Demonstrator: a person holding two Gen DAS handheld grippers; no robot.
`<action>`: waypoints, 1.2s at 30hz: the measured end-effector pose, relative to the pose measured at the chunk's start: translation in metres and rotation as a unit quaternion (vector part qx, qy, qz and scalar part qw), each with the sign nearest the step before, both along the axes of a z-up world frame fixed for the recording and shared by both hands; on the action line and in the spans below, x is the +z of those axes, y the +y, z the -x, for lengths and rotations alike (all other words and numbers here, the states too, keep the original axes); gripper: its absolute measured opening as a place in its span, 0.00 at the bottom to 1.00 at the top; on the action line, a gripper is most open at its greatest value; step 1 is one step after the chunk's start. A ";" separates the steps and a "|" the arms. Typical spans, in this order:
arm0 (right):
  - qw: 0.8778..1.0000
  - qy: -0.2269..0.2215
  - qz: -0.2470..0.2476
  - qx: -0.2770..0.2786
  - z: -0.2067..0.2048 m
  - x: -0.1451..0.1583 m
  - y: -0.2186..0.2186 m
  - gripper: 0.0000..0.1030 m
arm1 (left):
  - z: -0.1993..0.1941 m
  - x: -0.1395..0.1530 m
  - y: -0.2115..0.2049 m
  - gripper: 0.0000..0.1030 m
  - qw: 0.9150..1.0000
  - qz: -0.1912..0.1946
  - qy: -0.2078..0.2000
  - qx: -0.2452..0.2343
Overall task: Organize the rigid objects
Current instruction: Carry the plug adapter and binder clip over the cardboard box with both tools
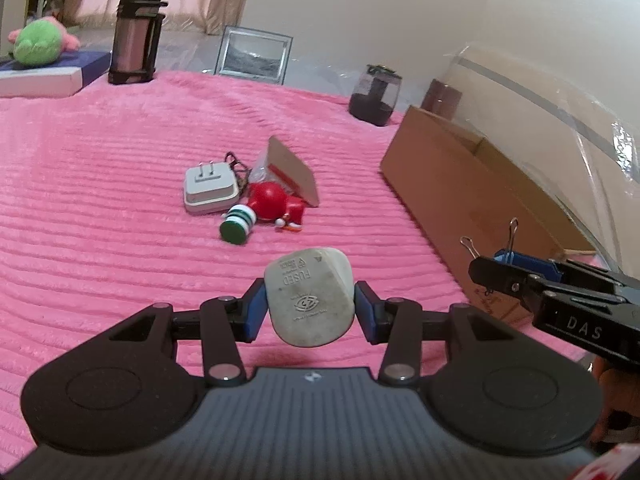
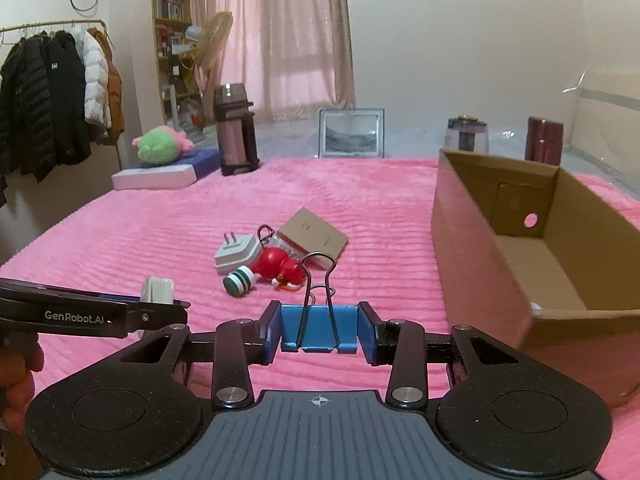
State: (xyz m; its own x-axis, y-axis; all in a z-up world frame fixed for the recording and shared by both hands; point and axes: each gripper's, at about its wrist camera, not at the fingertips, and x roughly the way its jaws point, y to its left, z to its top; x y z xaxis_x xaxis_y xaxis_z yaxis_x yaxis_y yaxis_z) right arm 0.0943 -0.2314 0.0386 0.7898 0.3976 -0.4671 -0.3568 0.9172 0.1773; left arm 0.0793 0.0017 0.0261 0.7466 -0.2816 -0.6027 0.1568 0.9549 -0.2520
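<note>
Cardboard box open-topped; toy cluster blocks blanket centre.

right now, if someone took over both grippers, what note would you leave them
Left gripper: shut on the white plug, held above the pink blanket.
Right gripper: shut on the blue binder clip, handles pointing up, to the left of the cardboard box.
Box: open; the visible part of its floor holds nothing, though the near corner is hidden.
Still on the blanket, in one cluster: white charger, red toy figure, green-and-white striped spool, brown card packet.
Done: two items picked up.
Left: likely drop both in the box, then fetch the other four.
</note>
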 end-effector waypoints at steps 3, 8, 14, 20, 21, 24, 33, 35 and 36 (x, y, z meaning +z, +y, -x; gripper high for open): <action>1.000 -0.009 -0.004 -0.004 0.011 0.008 -0.009 0.35 | 0.008 0.008 -0.008 0.40 1.000 -0.001 -0.007 -0.009; 0.999 -0.029 -0.005 -0.014 0.025 0.020 -0.027 0.35 | 0.014 0.021 -0.028 0.40 0.999 -0.002 -0.018 -0.029; 0.998 -0.043 -0.015 -0.044 0.032 0.029 -0.062 0.35 | 0.014 0.035 -0.060 0.40 0.997 -0.010 -0.030 -0.066; 0.995 -0.050 -0.020 -0.084 0.033 0.035 -0.107 0.35 | 0.005 0.049 -0.103 0.40 0.992 -0.021 -0.047 -0.118; 0.994 -0.050 -0.021 -0.091 0.033 0.035 -0.115 0.35 | 0.004 0.050 -0.111 0.40 0.990 -0.023 -0.050 -0.127; 0.993 -0.051 -0.018 -0.108 0.031 0.037 -0.139 0.35 | -0.004 0.057 -0.133 0.40 0.986 -0.025 -0.059 -0.156; 0.994 -0.050 0.011 -0.097 0.008 0.051 -0.193 0.35 | -0.047 0.082 -0.197 0.40 0.962 -0.052 -0.080 -0.257; 0.995 -0.048 0.024 -0.085 -0.001 0.054 -0.200 0.35 | -0.062 0.085 -0.210 0.40 0.954 -0.075 -0.085 -0.278; 0.996 -0.045 0.032 -0.076 -0.008 0.056 -0.203 0.35 | -0.067 0.086 -0.215 0.40 0.950 -0.085 -0.086 -0.287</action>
State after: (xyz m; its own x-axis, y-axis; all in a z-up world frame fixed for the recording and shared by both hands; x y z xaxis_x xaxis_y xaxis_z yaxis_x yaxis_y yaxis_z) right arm 0.1019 -0.4346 0.0943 0.8784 0.2427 -0.4117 -0.2253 0.9700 0.0912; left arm 0.1459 -0.2135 0.1122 0.5914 -0.5815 -0.5587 0.6883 0.7249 -0.0259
